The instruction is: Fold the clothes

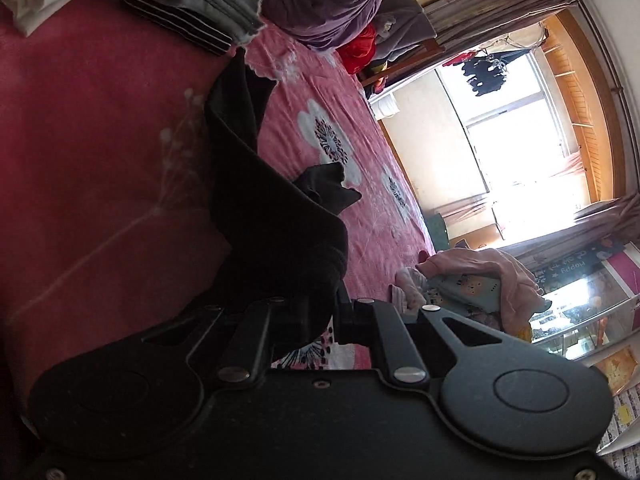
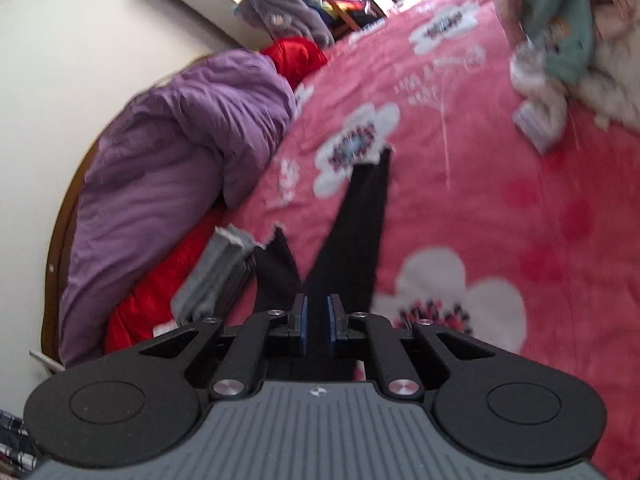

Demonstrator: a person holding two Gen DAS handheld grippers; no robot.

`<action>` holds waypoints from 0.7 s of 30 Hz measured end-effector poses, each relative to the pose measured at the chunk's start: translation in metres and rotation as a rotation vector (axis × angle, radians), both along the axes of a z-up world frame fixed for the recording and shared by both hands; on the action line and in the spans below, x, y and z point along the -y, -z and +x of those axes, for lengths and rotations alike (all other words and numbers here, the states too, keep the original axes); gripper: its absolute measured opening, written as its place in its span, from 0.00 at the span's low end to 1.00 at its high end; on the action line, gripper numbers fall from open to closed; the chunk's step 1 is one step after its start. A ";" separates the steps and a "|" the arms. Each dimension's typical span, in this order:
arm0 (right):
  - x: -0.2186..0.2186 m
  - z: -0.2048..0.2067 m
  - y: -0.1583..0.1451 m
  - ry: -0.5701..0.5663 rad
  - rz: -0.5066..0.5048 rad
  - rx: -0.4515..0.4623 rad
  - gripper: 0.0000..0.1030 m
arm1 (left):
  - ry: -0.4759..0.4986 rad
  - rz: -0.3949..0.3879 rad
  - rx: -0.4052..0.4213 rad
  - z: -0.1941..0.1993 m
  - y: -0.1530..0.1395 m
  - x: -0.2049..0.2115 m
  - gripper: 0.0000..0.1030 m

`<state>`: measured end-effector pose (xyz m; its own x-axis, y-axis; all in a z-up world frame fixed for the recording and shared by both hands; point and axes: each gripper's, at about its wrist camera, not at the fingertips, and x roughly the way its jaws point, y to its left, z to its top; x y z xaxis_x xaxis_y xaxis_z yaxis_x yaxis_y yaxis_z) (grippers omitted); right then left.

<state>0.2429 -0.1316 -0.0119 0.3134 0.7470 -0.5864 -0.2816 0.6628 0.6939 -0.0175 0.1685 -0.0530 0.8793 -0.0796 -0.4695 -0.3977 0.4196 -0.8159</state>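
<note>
A black garment (image 1: 256, 208) hangs and drapes over the pink flowered bed (image 1: 344, 104). My left gripper (image 1: 316, 300) is shut on a bunched end of it; the cloth hides the fingertips. In the right wrist view the same black garment (image 2: 360, 232) stretches away in two long strips over the bed (image 2: 500, 208). My right gripper (image 2: 317, 320) is shut on its near end, with cloth between the blue pads (image 2: 330, 320).
A folded grey and striped pile (image 1: 200, 4) lies at the bed's head, seen also in the right wrist view (image 2: 216, 272). A purple quilt (image 2: 172, 168) lies along the wall. Loose pink and teal clothes (image 1: 480, 284) sit at the bed's far edge.
</note>
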 end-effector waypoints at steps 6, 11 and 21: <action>-0.031 -0.055 0.075 -0.131 0.006 -0.197 0.19 | -0.067 -0.018 -0.009 -0.026 0.008 -0.029 0.08; -0.063 -0.103 0.105 -0.193 0.057 -0.266 0.20 | -0.061 -0.015 0.042 -0.032 0.020 -0.040 0.08; -0.065 -0.139 0.183 0.255 0.362 -0.489 0.36 | -0.120 -0.066 0.019 -0.050 0.066 -0.068 0.08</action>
<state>0.1037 -0.0663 -0.1952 0.2675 0.8615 -0.4317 0.2578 0.3677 0.8935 -0.0673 0.2368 -0.1193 0.8930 -0.0032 -0.4501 -0.4262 0.3153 -0.8479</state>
